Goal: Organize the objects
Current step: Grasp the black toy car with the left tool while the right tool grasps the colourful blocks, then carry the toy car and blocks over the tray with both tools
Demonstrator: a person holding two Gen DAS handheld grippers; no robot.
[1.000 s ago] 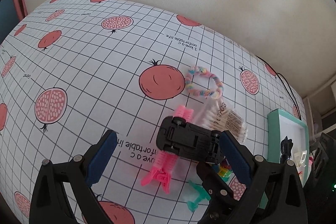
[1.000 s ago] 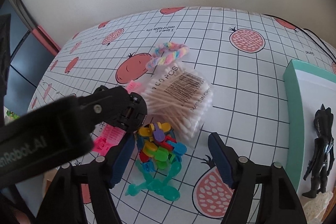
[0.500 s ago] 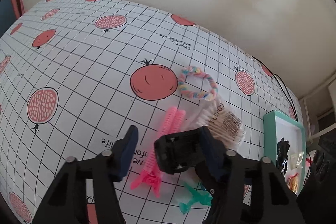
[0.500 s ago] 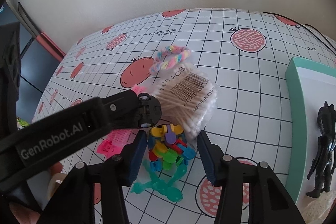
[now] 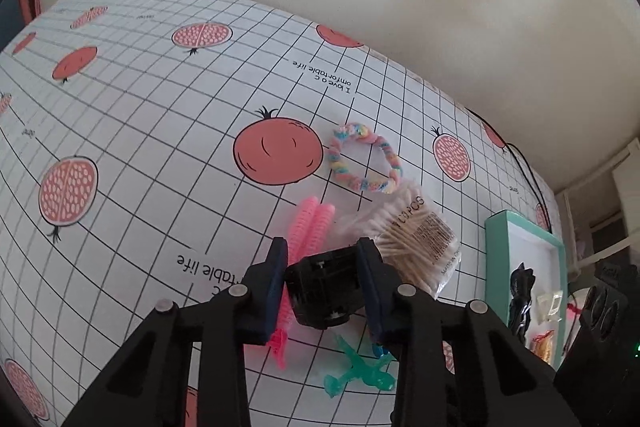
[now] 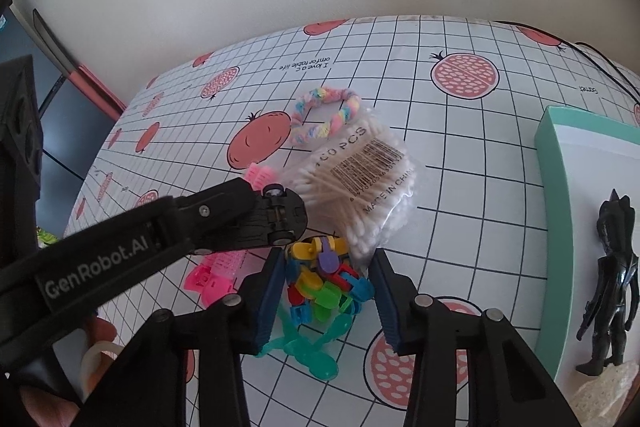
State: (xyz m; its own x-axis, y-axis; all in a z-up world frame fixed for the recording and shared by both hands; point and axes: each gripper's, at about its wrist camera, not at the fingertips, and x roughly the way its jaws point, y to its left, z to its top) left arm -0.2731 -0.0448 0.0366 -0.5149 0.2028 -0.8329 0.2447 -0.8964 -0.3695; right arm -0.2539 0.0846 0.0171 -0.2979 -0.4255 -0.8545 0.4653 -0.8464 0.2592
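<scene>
My left gripper [image 5: 323, 267] is shut on a black toy car [image 5: 326, 291] and holds it above the table. The right wrist view shows the car [image 6: 280, 217] underside up, just left of a cotton swab pack [image 6: 360, 179]. My right gripper [image 6: 326, 275] stands low over a bundle of colourful plastic clips [image 6: 324, 287]. Its fingers press both sides of the bundle, which still rests on the cloth. A pink hair clip [image 5: 310, 223] lies under the car. A pastel hair tie [image 5: 364, 163] lies beyond the swabs.
A teal tray [image 6: 554, 227] at the right holds a black figure [image 6: 612, 287] and small packets. Teal plastic pieces [image 6: 312, 351] lie under the clips. A black cable [image 5: 528, 171] runs along the table's far right edge. A hand [image 6: 48, 391] shows at bottom left.
The left gripper's fingers came together on the black car and raised it off the pile. The right gripper's fingers narrowed around the colourful clips.
</scene>
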